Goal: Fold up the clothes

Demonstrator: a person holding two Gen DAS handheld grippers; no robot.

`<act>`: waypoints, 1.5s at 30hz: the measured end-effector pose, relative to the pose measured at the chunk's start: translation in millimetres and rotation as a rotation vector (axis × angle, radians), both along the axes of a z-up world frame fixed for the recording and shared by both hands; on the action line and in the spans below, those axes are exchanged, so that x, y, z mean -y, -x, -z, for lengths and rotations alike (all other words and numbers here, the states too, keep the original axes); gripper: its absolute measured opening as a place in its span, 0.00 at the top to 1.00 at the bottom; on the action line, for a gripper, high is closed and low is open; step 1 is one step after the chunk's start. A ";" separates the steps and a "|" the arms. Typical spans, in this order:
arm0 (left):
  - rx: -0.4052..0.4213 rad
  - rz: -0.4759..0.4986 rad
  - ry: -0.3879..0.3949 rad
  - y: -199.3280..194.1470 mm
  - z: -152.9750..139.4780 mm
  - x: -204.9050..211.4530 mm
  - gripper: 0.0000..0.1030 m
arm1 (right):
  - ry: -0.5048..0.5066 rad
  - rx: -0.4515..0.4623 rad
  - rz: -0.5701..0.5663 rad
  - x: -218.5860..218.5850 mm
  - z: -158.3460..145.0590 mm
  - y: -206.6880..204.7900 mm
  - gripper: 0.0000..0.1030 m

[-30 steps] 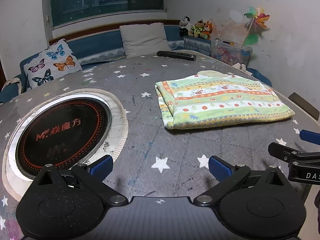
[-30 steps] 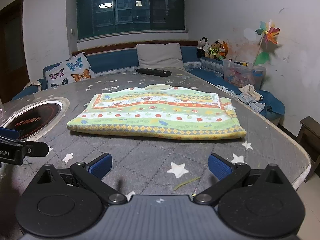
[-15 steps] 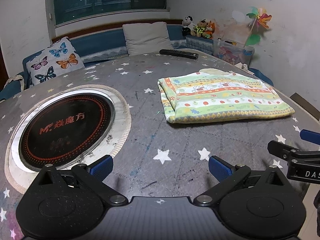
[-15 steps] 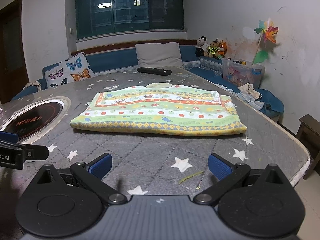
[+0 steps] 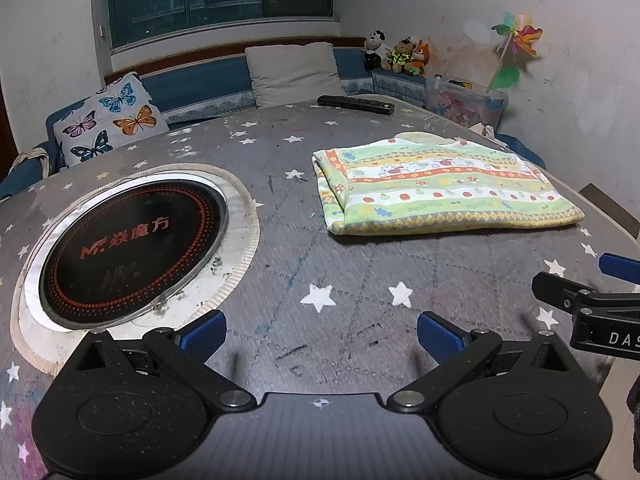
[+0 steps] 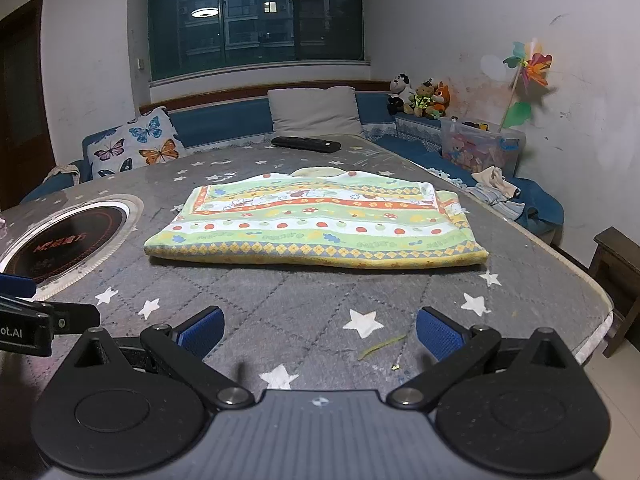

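A folded green, yellow and white striped garment with a fruit print lies flat on the grey star-patterned table; it also shows in the right wrist view. My left gripper is open and empty above the table's near part, well short of the garment. My right gripper is open and empty, near the table's front edge, apart from the garment. Each gripper shows at the edge of the other's view.
A round black induction cooktop is set into the table at the left. A black remote lies at the far edge. The table edge drops off at the right, with a wooden stool beyond. A sofa with cushions stands behind.
Both grippers have drawn back from the garment and risen slightly; the garment looks smaller and farther. Both stay open and empty.
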State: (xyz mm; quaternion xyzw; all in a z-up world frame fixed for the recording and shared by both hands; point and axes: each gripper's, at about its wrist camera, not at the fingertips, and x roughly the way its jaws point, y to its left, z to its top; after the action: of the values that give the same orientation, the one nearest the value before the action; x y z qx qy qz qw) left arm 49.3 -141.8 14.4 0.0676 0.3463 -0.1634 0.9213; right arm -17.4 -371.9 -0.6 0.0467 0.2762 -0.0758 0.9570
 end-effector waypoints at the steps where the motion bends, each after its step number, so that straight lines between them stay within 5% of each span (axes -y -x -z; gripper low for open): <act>1: 0.000 0.000 0.000 0.5 0.0 0.0 0.00 | 0.001 0.001 -0.002 -0.5 -0.3 0.3 0.00; 45: 0.053 0.019 0.003 36.8 -16.2 5.9 0.00 | -0.003 0.064 -0.019 -13.1 -18.2 27.3 0.00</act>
State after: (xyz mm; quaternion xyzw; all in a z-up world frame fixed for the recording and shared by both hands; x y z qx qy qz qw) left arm 12.4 -147.7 30.6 0.0736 0.3209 -0.1709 0.9287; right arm -44.8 -358.8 17.6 0.0481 0.2459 -0.0649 0.9659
